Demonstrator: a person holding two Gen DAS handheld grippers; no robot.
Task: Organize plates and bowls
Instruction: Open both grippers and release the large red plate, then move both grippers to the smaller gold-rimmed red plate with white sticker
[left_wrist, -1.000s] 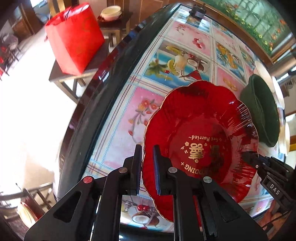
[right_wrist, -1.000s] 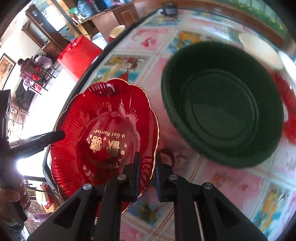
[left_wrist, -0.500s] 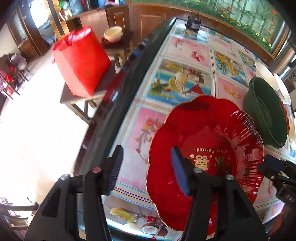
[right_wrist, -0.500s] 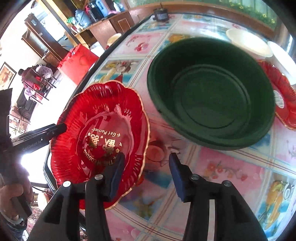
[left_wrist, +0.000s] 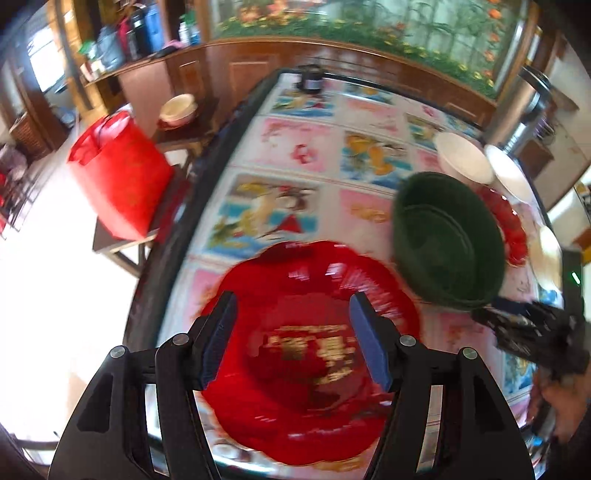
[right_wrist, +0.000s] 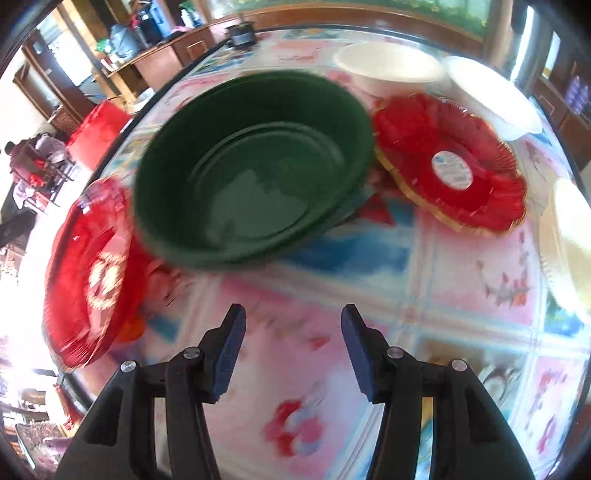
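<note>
Now our table (right_wrist: 424, 280) with its picture cloth holds all the dishes, and the big change is that we have let go of the red plate (left_wrist: 306, 369). A moment ago both of our grippers were pinched shut on its rim, one on each side. Now it lies flat on the table near the edge, just beside the green bowl (right_wrist: 255, 166), and nothing holds it. On the far side of the green bowl sits a second red plate (right_wrist: 450, 166), and past that are the white bowls (right_wrist: 388, 68). Our left gripper (left_wrist: 293, 339) hangs over the first red plate with its jaws still opening, and no pad touches the plate. Our right gripper (right_wrist: 291, 350) has slid away to the side; its jaws are opening too, with only bare cloth between them. We think this means the red plate is put down where we wanted it. Next we would likely reach for the other red plate or a bowl, to stack like with like.
</note>
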